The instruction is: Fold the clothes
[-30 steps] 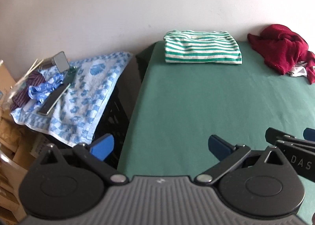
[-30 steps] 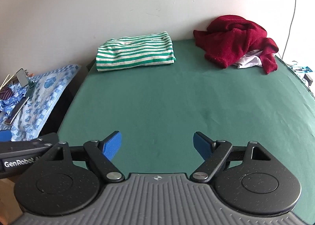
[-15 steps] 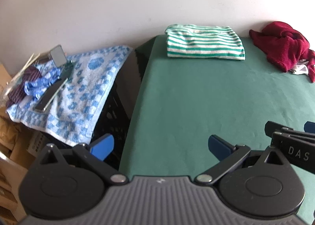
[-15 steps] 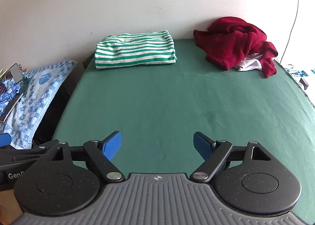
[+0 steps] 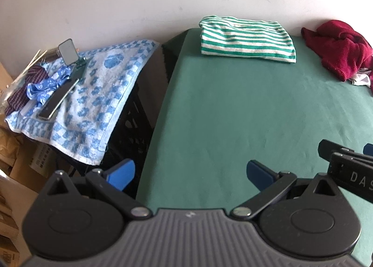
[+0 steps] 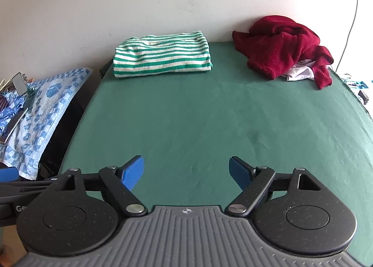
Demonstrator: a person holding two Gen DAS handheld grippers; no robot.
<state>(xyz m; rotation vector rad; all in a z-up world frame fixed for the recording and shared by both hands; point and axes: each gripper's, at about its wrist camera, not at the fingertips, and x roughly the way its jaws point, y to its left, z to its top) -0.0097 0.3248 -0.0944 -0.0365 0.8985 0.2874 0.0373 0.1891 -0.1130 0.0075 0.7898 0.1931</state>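
A folded green-and-white striped shirt [image 5: 247, 41] [image 6: 162, 57] lies at the far left of the green table [image 5: 244, 127] [image 6: 209, 127], against the wall. A crumpled dark red garment [image 5: 338, 47] [image 6: 283, 45] sits at the far right, with a bit of white cloth [image 6: 299, 72] under it. My left gripper [image 5: 190, 173] hangs open over the table's near left edge, holding nothing. My right gripper [image 6: 186, 172] is open and empty over the near middle of the table. Both are far from the clothes. The right gripper's side [image 5: 349, 169] shows at the right of the left wrist view.
Left of the table a blue-and-white patterned towel [image 5: 93, 94] [image 6: 39, 113] covers a black crate [image 5: 137, 113]. On it lie a phone [image 5: 57, 101], a small mirror [image 5: 68, 51] and a blue lanyard [image 5: 44, 87]. Cardboard boxes [image 5: 14, 162] stand lower left. A cable [image 6: 349, 22] hangs at the right wall.
Both grippers have drawn back and risen slightly, so the clothes look a little farther off. Both stay open. The clothes have not moved.
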